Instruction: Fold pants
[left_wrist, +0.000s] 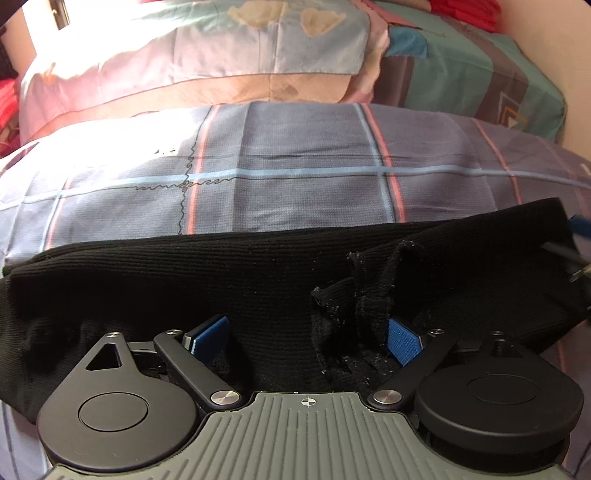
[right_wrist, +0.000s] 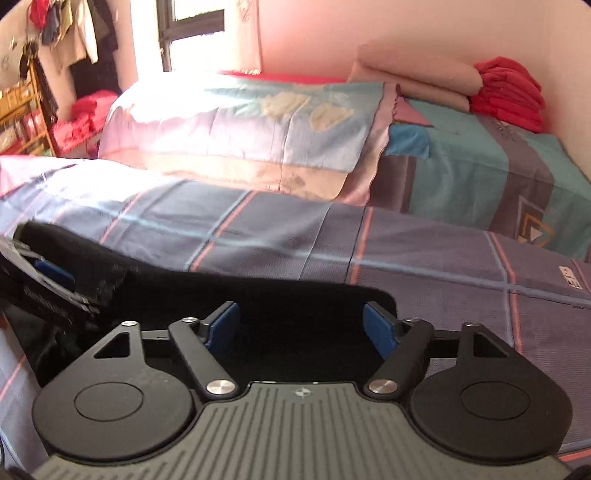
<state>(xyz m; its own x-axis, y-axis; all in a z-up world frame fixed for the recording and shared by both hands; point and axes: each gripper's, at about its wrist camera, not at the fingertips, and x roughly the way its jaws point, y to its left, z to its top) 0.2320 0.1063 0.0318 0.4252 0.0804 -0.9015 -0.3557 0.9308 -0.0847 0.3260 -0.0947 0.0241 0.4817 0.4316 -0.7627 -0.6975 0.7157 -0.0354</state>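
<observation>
Black knit pants (left_wrist: 258, 273) lie in a band across the plaid bedsheet (left_wrist: 295, 166), below the pillows (left_wrist: 207, 62). The left tongs (left_wrist: 306, 338) gape wide over the fabric near its bunched drawstring (left_wrist: 365, 291). The right tongs (right_wrist: 301, 326) also spread wide, above the pants' rounded end.

Right gripper (right_wrist: 303, 326) occupies the lower centre of the frame, jaws spread wide, blue pads (right_wrist: 223, 325) apart over black pants (right_wrist: 258, 295). The pants lie across a checked bedsheet (right_wrist: 424, 251). At the left edge, blurred, the left gripper (right_wrist: 51, 275) sits against the dark fabric — its state is unreadable. Upper centre: a pastel pillow (right_wrist: 240, 129). Upper right: folded red cloth (right_wrist: 509, 92) beside a beige bundle (right_wrist: 417, 77).
</observation>
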